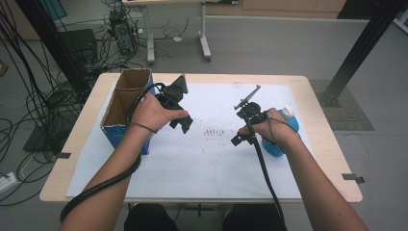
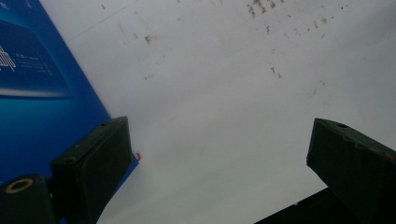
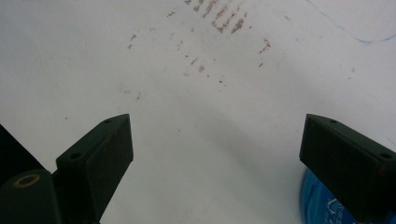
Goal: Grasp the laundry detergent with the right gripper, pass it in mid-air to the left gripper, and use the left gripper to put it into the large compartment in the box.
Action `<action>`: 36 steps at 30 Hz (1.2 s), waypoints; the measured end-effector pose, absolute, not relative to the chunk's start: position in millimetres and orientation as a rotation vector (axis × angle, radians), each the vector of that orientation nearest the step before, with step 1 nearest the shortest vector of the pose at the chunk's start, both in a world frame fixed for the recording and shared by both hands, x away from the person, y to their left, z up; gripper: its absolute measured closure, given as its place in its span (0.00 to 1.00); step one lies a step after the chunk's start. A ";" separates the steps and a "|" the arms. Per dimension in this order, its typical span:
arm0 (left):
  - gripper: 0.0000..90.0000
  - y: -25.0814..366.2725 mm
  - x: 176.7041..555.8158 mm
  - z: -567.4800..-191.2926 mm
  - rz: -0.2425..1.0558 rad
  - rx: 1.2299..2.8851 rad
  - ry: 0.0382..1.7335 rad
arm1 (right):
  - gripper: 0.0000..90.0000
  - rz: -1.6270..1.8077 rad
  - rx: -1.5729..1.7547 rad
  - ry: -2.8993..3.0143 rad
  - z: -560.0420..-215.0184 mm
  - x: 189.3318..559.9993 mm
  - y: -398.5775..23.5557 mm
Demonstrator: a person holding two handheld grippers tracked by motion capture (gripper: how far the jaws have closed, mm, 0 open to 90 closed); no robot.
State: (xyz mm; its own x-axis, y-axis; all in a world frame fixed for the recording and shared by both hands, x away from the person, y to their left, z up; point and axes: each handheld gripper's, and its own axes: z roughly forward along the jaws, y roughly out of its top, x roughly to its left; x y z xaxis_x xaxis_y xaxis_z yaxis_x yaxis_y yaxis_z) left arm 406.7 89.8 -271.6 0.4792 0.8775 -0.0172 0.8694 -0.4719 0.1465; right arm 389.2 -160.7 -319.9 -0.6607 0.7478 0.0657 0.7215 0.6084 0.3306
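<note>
Both tools held apart and empty over the white sheet [image 1: 202, 154]: left tool [image 1: 185, 124] beside the cardboard box [image 1: 126, 103], right tool [image 1: 236, 139] beside the blue bottle [image 1: 284, 126], ready to grasp.

The right gripper [image 3: 215, 154] holds its two black jaws wide apart over a white paper sheet [image 3: 196, 107] with nothing between them. Reddish-brown smudges [image 3: 224, 21] sit at twelve o'clock. At five o'clock, a blue rounded object [image 3: 322, 205], possibly a bottle.

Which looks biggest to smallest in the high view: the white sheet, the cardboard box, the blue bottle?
1. White sheet, covering most of the table.
2. Cardboard box.
3. Blue bottle, partly hidden behind the person's right hand, so its full size is unsure.
</note>
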 end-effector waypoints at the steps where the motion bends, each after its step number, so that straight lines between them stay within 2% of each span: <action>1: 0.08 90.5 407.3 -271.7 0.087 2.584 1.531 | 0.11 0.506 1.259 2.749 -320.4 388.9 -159.9; 19: 0.08 91.7 404.4 -268.2 0.081 2.558 1.533 | 0.11 0.521 1.263 2.744 -316.7 385.0 -163.4; 36: 0.08 100.8 388.1 -278.5 0.051 2.550 1.516 | 0.11 0.591 1.231 2.756 -318.1 362.9 -174.0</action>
State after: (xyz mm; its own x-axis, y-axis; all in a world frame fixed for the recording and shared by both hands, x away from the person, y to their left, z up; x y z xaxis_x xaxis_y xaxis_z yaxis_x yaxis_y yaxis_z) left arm 388.1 100.8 -278.5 0.4814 0.8745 -0.0591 0.8685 -0.4668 0.1666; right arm 362.9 -174.0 -318.1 -0.6778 0.7291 0.0944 0.7036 0.6061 0.3708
